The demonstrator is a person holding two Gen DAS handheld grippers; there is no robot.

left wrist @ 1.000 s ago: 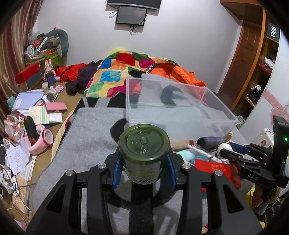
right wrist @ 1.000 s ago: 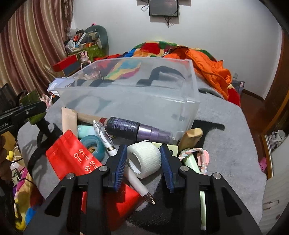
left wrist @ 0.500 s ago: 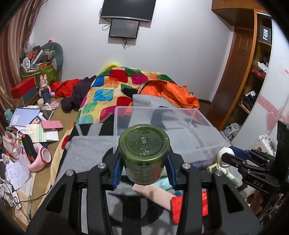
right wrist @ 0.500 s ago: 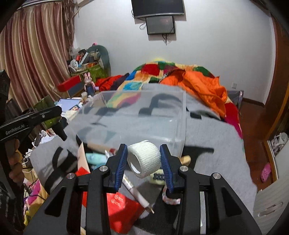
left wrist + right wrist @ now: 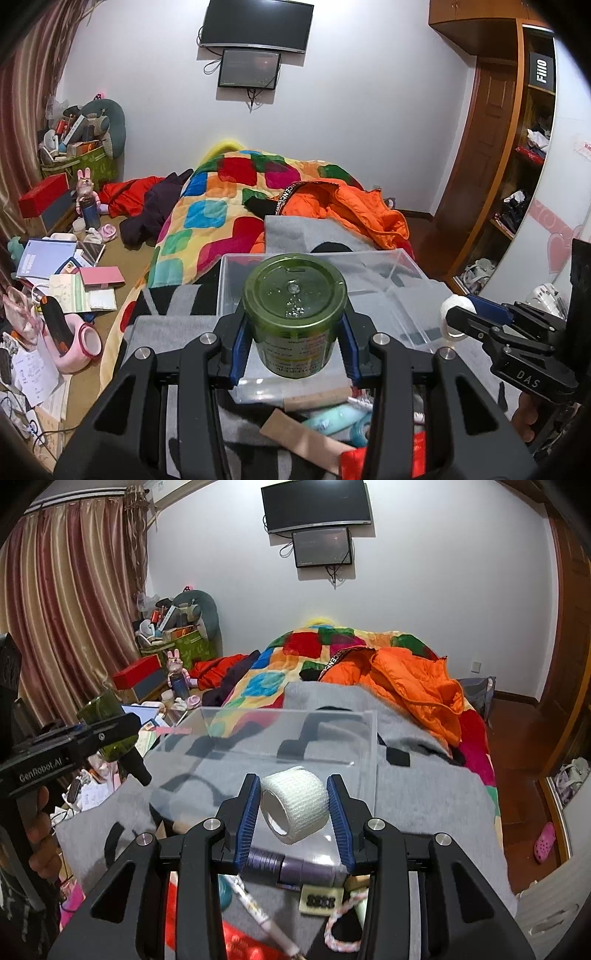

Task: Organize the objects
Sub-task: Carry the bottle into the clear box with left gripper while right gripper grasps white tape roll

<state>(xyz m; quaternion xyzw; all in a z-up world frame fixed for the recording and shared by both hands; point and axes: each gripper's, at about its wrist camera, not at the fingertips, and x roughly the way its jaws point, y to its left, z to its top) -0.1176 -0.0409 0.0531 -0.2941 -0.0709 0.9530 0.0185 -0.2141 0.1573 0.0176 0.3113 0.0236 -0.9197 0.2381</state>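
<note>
Between left gripper point(image 5: 293, 349) pads, green jar point(image 5: 294, 314)

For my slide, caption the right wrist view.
Right gripper holds a white tape roll above the clear bin on the bed.

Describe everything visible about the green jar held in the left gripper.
The round green translucent jar has a flat green lid with a small central nub and glints on top, and a pale printed label around its lower body, text too small to read. It stands upright, clamped at its sides between the blue pads of the left gripper, lifted clear of the clutter, in front of the clear plastic storage box. Only the pads touch it. From the right wrist it shows as a green shape.
</note>
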